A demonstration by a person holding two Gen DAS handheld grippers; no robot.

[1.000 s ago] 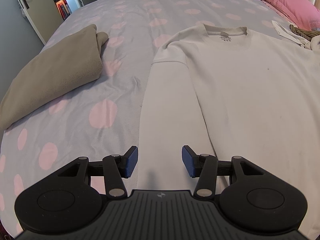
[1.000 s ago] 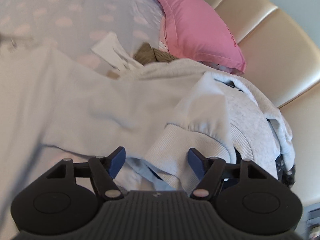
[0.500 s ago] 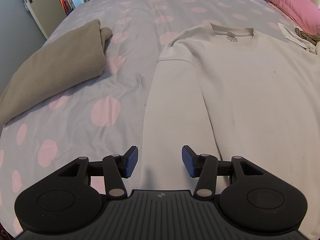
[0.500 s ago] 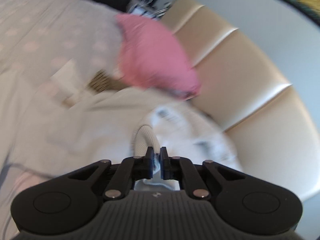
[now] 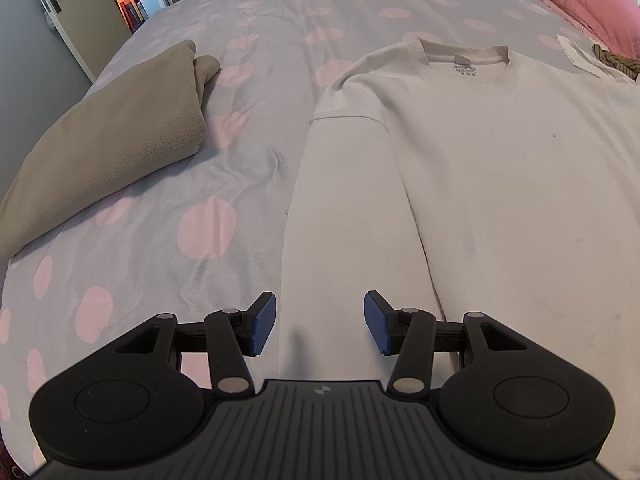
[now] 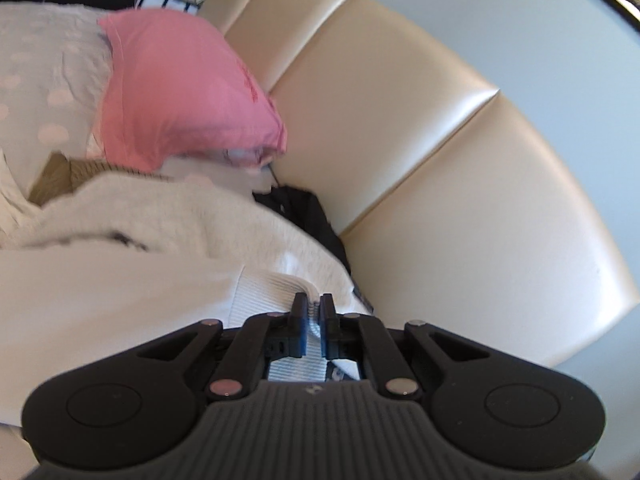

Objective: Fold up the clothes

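A white long-sleeved sweatshirt [image 5: 500,168] lies flat, collar away from me, on the spotted bedspread [image 5: 224,184]. Its left sleeve [image 5: 348,216] runs straight down towards my left gripper [image 5: 320,322], which hangs open just above the sleeve's lower part, nothing between the blue pads. In the right wrist view my right gripper [image 6: 314,308] is shut on the ribbed cuff [image 6: 276,288] of the sweatshirt's other sleeve and holds it lifted, with the white cloth [image 6: 100,300] trailing off to the left.
A folded olive-tan garment [image 5: 108,136] lies at the left of the bed. A pink pillow [image 6: 180,88] rests against the cream padded headboard [image 6: 440,152]. A pile of grey, brown and black clothes [image 6: 168,212] sits under the pillow. A door [image 5: 60,8] stands at far left.
My right gripper shut on the ribbed cuff and rose with it, swinging towards the headboard. The left gripper stayed open over the left sleeve, shifting only slightly.
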